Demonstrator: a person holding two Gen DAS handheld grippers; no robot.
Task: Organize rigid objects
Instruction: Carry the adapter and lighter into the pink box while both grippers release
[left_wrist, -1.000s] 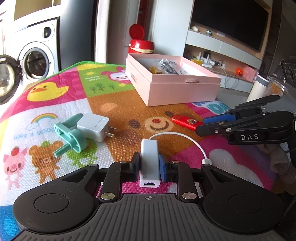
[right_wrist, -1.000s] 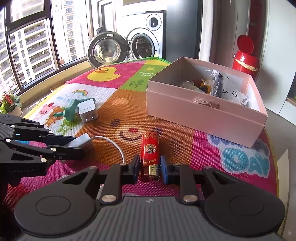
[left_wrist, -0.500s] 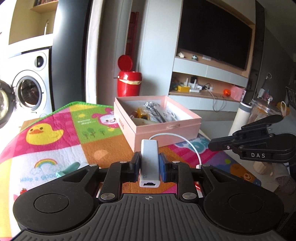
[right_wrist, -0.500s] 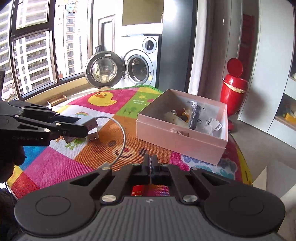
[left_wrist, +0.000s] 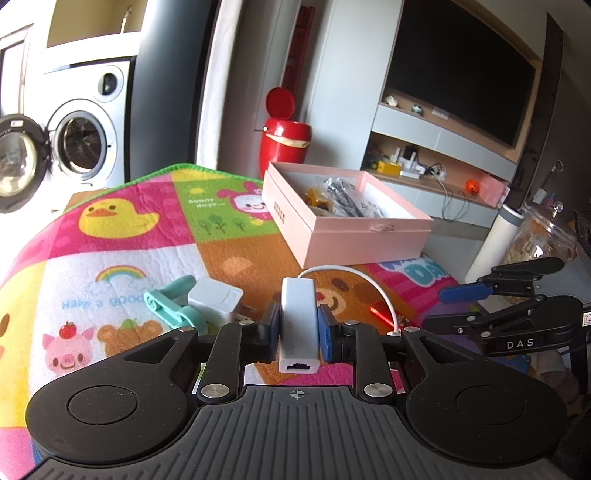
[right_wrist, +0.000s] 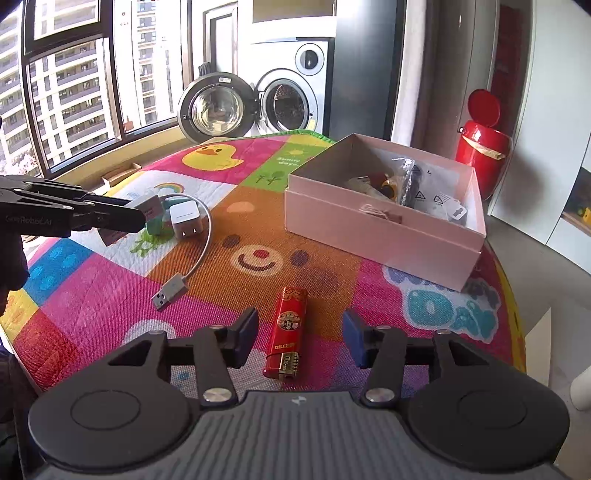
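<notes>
The box (left_wrist: 347, 232) holds a jumble of small things, too tangled to name apart. The left claw (left_wrist: 297, 325) covers the adapter's (left_wrist: 297, 314) sides. From the left view the lighter (left_wrist: 382, 313) is a blurred red sliver. The mat (right_wrist: 110, 295) hides the counter, and the frame cuts its near edge.

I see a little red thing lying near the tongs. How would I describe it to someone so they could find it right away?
Start at the pink box on the colourful play mat, then look toward the near edge, just past the bear's smiling face. There a red lighter lies flat between the right tongs, whose jaws are opening without touching it. It is the only red, gold-patterned stick; its neighbours are white or teal.
</notes>
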